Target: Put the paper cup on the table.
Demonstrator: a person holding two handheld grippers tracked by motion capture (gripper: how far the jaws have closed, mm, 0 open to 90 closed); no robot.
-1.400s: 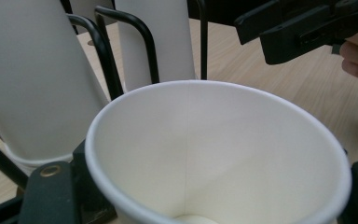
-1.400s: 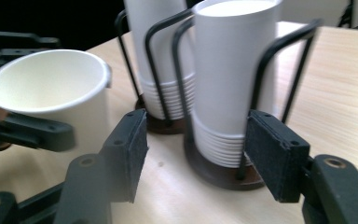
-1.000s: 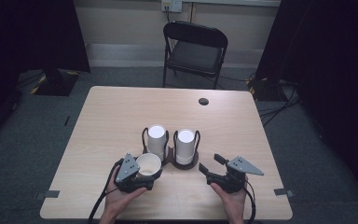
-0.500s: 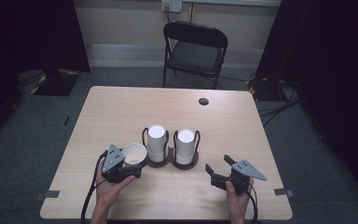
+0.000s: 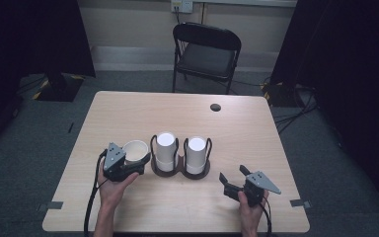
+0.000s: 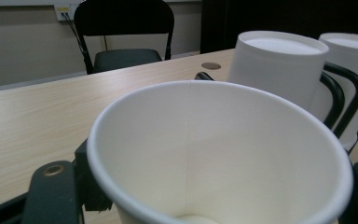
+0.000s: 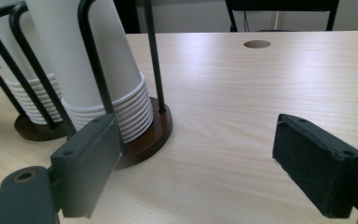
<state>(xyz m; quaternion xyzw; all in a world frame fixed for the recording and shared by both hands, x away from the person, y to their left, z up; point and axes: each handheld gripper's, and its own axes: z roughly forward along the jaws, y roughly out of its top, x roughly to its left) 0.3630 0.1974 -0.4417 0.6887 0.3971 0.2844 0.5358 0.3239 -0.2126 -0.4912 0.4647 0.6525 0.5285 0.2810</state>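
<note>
- A single white paper cup (image 5: 135, 149) is seen clamped mouth-up in the left gripper (image 5: 128, 165), at lower left of the high view, just beside the left end of the cup holder (image 5: 180, 169).
- Compared with a second ago, the cup has been carried leftward and away from the front of the left stack (image 5: 166, 149); half a second ago it was farther left again, so it has been brought back a little toward the rack.
- In the left gripper view the cup's open rim (image 6: 214, 140) is shown close up, with both upside-down stacks behind it at upper right.
- The right gripper (image 5: 238, 180) is held released at lower right of the high view, jaws spread wide and empty; it has been drawn back and to the right, clear of the right stack (image 5: 196, 153).
- In the right gripper view the ribbed stack rims (image 7: 121, 116) and the dark wooden base (image 7: 154, 133) are seen at the left of the frame.
- One cup is judged freed from the rack; setting it on the tabletop (image 5: 128, 113) is likely what remains.
</note>
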